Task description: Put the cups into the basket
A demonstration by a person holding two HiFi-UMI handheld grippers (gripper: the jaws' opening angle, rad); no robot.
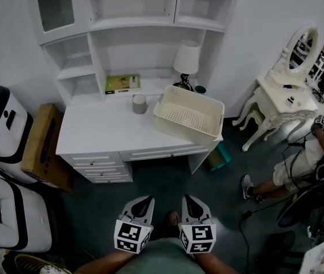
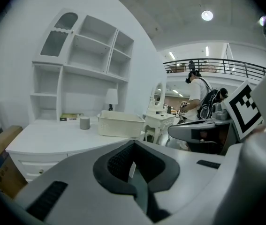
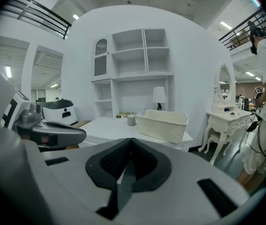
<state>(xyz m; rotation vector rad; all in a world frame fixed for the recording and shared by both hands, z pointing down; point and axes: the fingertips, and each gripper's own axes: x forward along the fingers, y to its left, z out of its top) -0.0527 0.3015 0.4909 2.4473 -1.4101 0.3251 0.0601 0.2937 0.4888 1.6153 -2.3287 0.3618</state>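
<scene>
One grey cup stands upright at centre frame in the head view, on the white counter, just left of the cream basket and not touching it. A dark teal object by the lamp may be a second cup, but it is too small to tell.

Both claws sit at the lower middle of the frame, well apart from the counter. The left claw and right claw are both clenched and empty, as each gripper view shows.

Several risks follow. A claw arriving clenched would probably shove the cup over rather than take it. The basket lies askew, with its right corner at the counter's front edge, so a firm push could slide it off. Reaching for the teal object would bring a claw close to the lamp, which could tip.

Above the bare, flat counter rises a white shelf unit holding a green book. A cardboard box and white machines fill the left. A dressing table with an oval mirror and a person stand at the right, over dark carpet.
</scene>
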